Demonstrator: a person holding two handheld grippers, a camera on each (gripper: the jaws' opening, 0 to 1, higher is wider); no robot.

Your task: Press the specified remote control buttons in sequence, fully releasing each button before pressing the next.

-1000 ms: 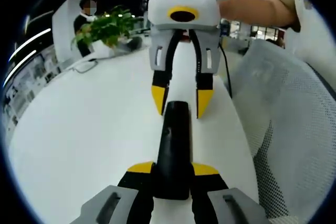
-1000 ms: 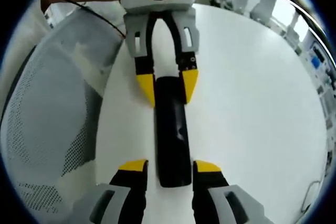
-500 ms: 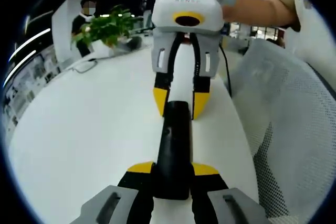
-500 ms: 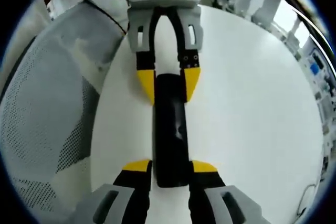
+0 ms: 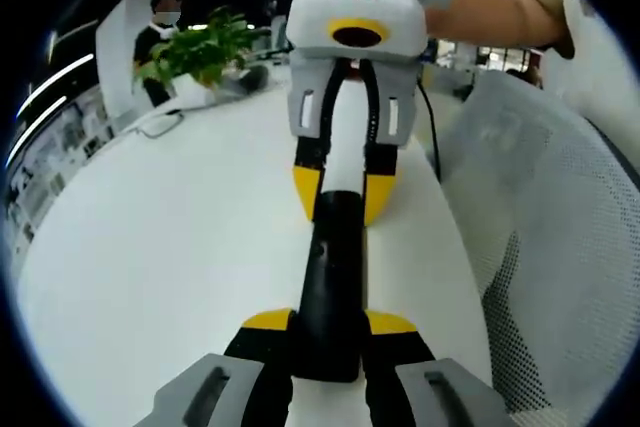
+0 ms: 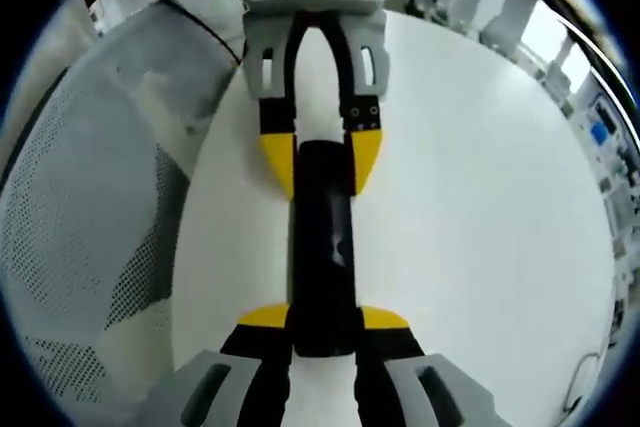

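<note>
So the black remote control (image 5: pixel 332 287) was lying lengthwise on the white table (image 5: pixel 160 257) with a gripper on each end, and the thing that had just changed was the right gripper (image 6: pixel 324 319): a second earlier its yellow-tipped jaws were standing clearly apart on either side of the remote's near end, and over that second they'd come in until both tips were pressed against its sides, so it was clamped on that end. The left gripper (image 5: pixel 330 322) hadn't budged at all, jaws pinched on the opposite end the whole time. In the left gripper view you could see the right one coming in from 12 o'clock, its tips snug against the far end of the remote, and the right gripper view showed the same picture mirrored, with the left gripper's tips at about 12 o'clock hugging the far end. A white mesh chair (image 5: pixel 540 217) sat off at 3 o'clock in the left view, and a green plant (image 5: pixel 195 52) was way back at 10 o'clock. My read was that nothing had been pressed yet, this looked like steadying the remote from both ends. I couldn't make out any buttons on it, honestly, too dark and glossy.
</note>
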